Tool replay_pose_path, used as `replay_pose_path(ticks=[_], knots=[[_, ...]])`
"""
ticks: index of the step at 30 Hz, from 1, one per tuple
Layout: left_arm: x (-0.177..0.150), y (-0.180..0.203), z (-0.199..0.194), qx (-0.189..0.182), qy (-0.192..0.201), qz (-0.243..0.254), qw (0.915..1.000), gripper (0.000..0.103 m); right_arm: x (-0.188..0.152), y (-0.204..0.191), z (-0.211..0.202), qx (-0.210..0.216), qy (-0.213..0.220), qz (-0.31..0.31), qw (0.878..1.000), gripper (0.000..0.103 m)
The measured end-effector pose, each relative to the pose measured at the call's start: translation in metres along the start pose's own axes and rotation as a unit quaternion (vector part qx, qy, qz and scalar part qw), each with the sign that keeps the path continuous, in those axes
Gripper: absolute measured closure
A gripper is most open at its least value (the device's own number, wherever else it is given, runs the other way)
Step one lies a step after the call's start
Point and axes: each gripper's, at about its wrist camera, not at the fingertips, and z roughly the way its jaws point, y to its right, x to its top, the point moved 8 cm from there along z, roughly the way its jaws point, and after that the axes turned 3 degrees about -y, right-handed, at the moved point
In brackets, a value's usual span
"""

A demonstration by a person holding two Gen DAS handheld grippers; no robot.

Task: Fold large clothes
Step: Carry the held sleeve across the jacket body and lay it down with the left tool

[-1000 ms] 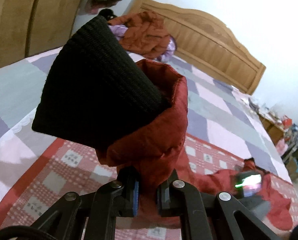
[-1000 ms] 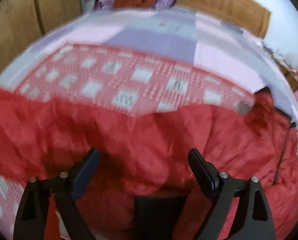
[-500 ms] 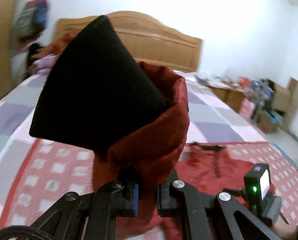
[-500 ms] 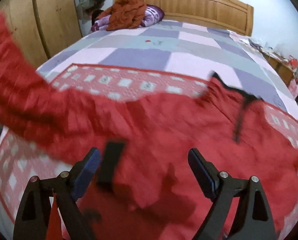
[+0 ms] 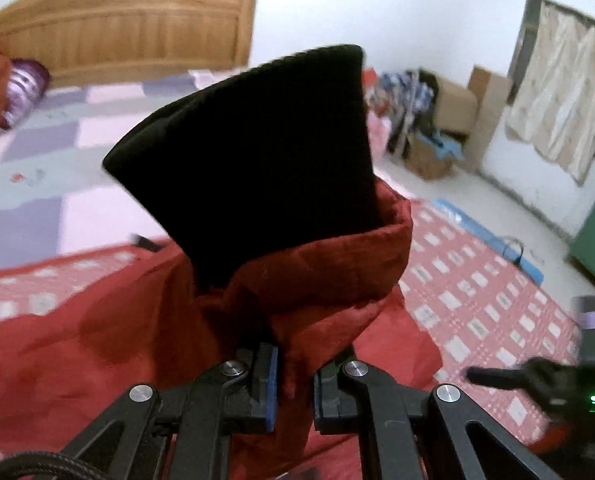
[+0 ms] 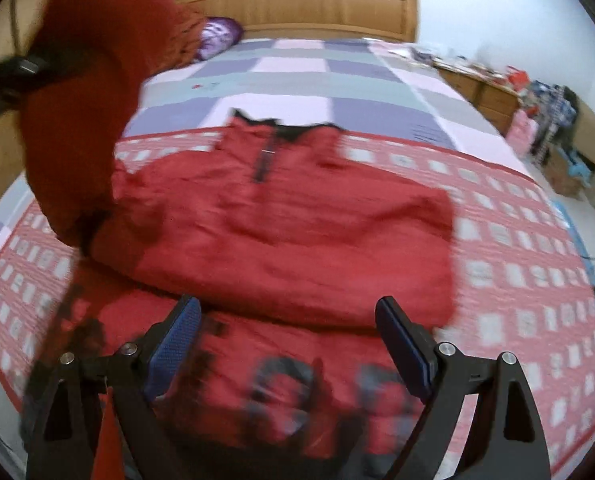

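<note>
Soft, even indoor light; fisheye bending at the edges; motion blur smears the red jacket (image 6: 281,232), perhaps worst nearest the camera.

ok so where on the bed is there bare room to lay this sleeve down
Bare room: the checked bedspread between the red jacket collar and the headboard, and the red-patterned blanket right of the jacket. Crowded: clothes pile by the headboard's left.

A wooden headboard (image 6: 297,8) is seen at the far end of a bed covered by a checked purple, pink and grey quilt (image 6: 293,80). A purple pillow (image 6: 217,38) is placed at the far left. Nearer, a red patterned blanket (image 6: 517,248) is spread. Cardboard boxes (image 5: 453,120) and a pale curtain (image 5: 565,92) are seen at the right.
</note>
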Motion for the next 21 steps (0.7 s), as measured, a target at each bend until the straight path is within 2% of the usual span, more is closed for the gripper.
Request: replay_pose_path(ticks=[3, 5, 8, 11, 12, 14, 16, 19, 21], knots=[[-0.005, 0.02, 0.055, 0.024, -0.033, -0.004, 0.9992, 0.096, -0.017, 0.045, -0.015, -0.016, -0.006, 0.011, 1.0, 0.012], [-0.014, 0.026, 0.09, 0.057, -0.058, -0.004, 0.9967, 0.095, -0.027, 0.068, -0.023, -0.025, -0.01, 0.016, 1.0, 0.012], [-0.044, 0.023, 0.128, 0.083, -0.103, -0.008, 0.9911, 0.085, -0.041, 0.095, -0.03, -0.027, -0.018, 0.035, 0.999, 0.012], [-0.065, 0.027, 0.152, 0.087, -0.144, -0.005, 0.9857, 0.078, -0.052, 0.115, -0.033, -0.026, -0.023, 0.053, 0.998, 0.012], [-0.068, 0.03, 0.152, 0.087, -0.147, -0.004, 0.9853, 0.074, -0.055, 0.119, -0.034, -0.025, -0.025, 0.056, 0.998, 0.012], [-0.069, 0.036, 0.143, 0.07, -0.139, -0.008, 0.9877, 0.065, -0.06, 0.124, -0.033, -0.023, -0.028, 0.061, 0.997, 0.012], [-0.061, 0.045, 0.132, 0.033, -0.122, -0.024, 0.9917, 0.052, -0.062, 0.124, -0.033, -0.021, -0.025, 0.063, 0.997, 0.012], [-0.042, 0.063, 0.098, -0.043, -0.097, -0.045, 0.9933, 0.047, -0.054, 0.119, -0.031, -0.025, -0.014, 0.071, 0.997, 0.012], [-0.032, 0.067, 0.071, -0.049, -0.065, -0.045, 0.9957, 0.046, -0.043, 0.118, -0.036, -0.033, 0.008, 0.078, 0.996, 0.012]])
